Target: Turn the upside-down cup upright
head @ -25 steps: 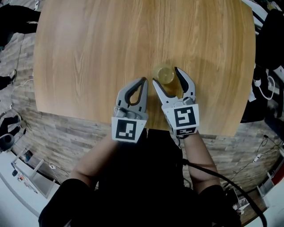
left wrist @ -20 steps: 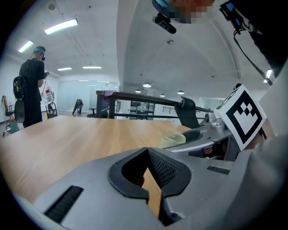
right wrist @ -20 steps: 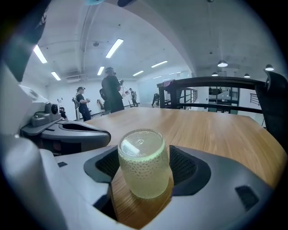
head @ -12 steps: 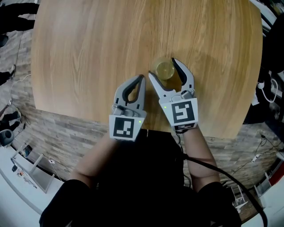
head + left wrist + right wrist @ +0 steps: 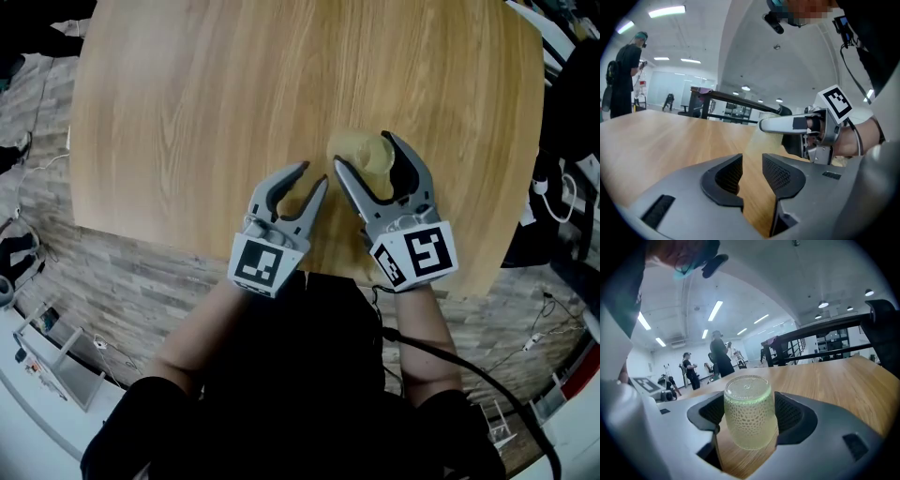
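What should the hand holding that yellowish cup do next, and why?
Probably roll the right gripper over so the cup ends mouth up. The cup is clamped between its pads, closed base on top, mouth down toward the table. The left gripper, jaws opening with nothing between them, sits beside it, perhaps ready to help.

No readable text, numbers or brand names anywhere. The only sign-like marks are black-and-white square coded patterns without letters: one on the left marker cube (image 5: pixel 258 265), one on the right marker cube (image 5: pixel 419 255). Each cube sits at the wrist end, behind its jaws. Background too blurred for print.
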### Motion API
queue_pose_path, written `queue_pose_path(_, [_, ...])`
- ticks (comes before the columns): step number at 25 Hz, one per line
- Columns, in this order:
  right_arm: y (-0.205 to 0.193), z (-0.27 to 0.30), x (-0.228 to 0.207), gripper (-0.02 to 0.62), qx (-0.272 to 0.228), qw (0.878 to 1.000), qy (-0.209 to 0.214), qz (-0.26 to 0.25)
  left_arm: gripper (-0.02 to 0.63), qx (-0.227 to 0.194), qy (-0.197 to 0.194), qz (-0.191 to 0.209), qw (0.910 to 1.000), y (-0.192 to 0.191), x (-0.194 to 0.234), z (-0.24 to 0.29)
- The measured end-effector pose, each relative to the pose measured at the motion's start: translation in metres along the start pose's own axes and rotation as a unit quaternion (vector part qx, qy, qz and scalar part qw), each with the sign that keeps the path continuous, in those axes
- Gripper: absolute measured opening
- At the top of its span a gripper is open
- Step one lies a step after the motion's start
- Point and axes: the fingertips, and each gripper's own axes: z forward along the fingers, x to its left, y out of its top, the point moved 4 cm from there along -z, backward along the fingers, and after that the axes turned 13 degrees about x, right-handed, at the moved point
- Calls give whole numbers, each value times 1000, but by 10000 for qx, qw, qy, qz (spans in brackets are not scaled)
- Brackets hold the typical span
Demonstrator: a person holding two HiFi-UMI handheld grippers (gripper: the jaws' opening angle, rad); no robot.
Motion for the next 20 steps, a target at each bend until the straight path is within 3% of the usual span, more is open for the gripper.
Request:
queue_pose_path(4, [16,-30,-4,282,-287,9986,236,374,199,-152,-1004,-302,9944,10,-25,0])
queue_pose_path(9, [19,-51,0,282,-432,9964,525,509,210,-315,-1846,-692,9799,22,-43,1])
queue_pose_path(13, [11,-57,2,282,-478,9949,638,618,177,-422,-2134,-670,9737,20,-49,1])
queue_pose_path(20, [1,-66,1,282,-716,9895,1001,756,118,-664,-2244,-494,9710,18,-57,-7])
